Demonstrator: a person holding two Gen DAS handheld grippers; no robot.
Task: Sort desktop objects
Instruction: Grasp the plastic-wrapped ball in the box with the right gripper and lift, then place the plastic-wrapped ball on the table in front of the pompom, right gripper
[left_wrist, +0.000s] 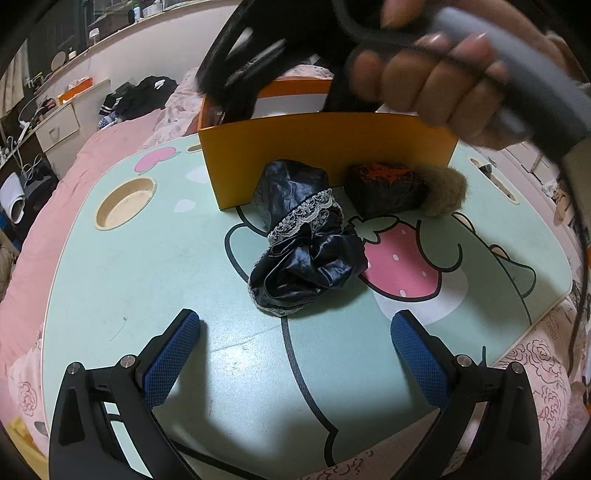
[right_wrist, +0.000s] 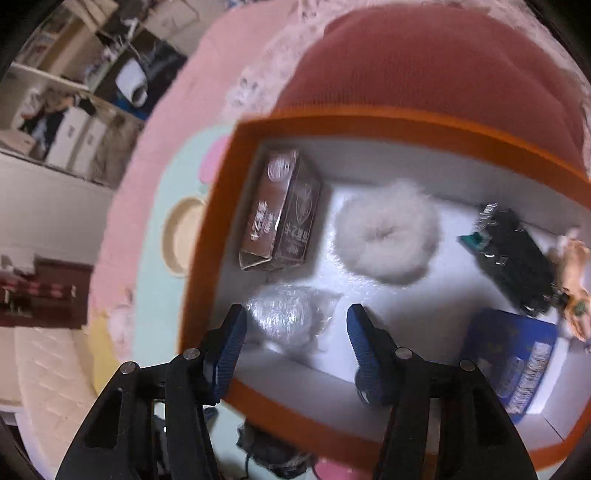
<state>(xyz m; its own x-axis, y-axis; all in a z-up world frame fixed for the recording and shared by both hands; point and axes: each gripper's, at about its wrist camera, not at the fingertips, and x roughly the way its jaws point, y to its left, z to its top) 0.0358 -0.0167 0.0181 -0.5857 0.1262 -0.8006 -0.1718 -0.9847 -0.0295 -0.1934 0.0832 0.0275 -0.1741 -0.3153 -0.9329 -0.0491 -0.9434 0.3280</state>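
My left gripper (left_wrist: 295, 325) is open and empty, low over the mint cartoon table (left_wrist: 147, 277). Just ahead of it lie a dark satin scrunchie with lace trim (left_wrist: 301, 243), a dark red-patterned scrunchie (left_wrist: 386, 186) and a brown furry one (left_wrist: 445, 192), all in front of the orange box (left_wrist: 325, 155). My right gripper (right_wrist: 295, 325) is open above the orange box (right_wrist: 207, 236), right over a clear plastic-wrapped item (right_wrist: 291, 314). Inside also lie a brown carton (right_wrist: 280, 210), a white fluffy scrunchie (right_wrist: 388, 236), a black comb-like item (right_wrist: 513, 254) and a blue packet (right_wrist: 513, 354).
The table has a round cup recess (left_wrist: 125, 203) at the left and stands on a pink bed cover (left_wrist: 55, 221). The right hand and its gripper handle (left_wrist: 480, 74) hang over the box. Drawers and clutter stand at the far left.
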